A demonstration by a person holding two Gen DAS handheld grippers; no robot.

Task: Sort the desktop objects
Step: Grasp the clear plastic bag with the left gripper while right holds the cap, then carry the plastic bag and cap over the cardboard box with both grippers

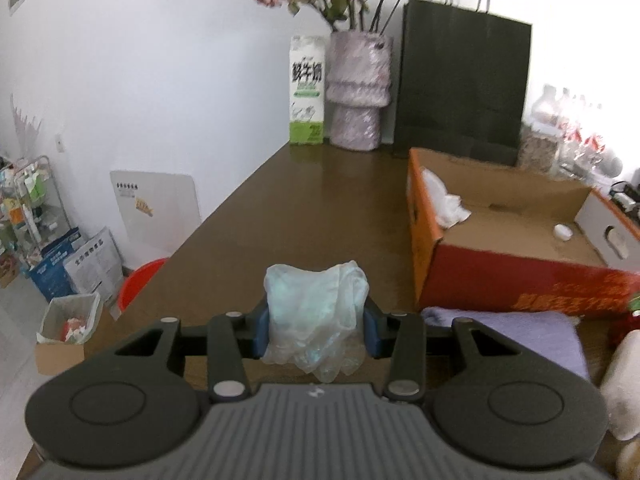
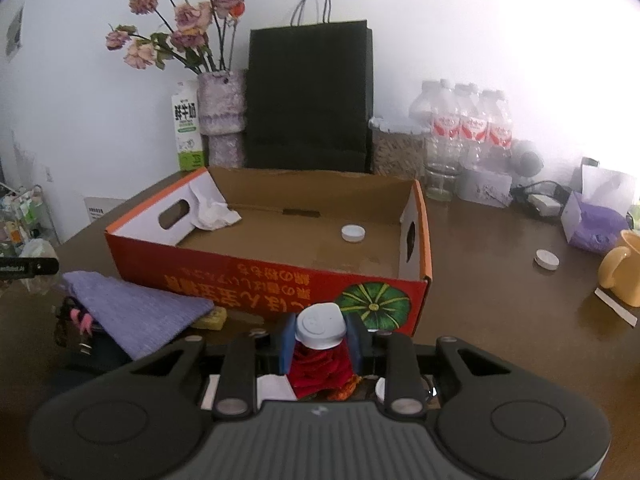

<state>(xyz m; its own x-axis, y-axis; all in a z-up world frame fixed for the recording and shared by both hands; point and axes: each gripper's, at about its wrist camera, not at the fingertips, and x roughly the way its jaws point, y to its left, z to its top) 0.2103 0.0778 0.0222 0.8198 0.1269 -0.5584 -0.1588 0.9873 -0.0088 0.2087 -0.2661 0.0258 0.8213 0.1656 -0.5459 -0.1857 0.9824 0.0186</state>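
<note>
While the right hand-held gripper (image 2: 318, 340) clamps a capped bottle (image 2: 320, 326), the left hand-held gripper (image 1: 316, 326) pinches a crumpled plastic glove (image 1: 316, 312).

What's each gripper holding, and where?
Left gripper: crumpled plastic bag, pinched across its middle. Right gripper: white-capped red bottle, gripped just below the cap.

You face a plain white wall (image 1: 160, 60) behind a dark brown table (image 1: 312, 200). Strong light washes out your right side, and a wire shelf rack (image 1: 28, 200) stands on the pale floor (image 1: 16, 308).

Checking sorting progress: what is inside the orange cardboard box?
Inside the orange cardboard box: a crumpled white tissue at its left end and a white round cap on the floor. The near wall hides the front floor strip.
</note>
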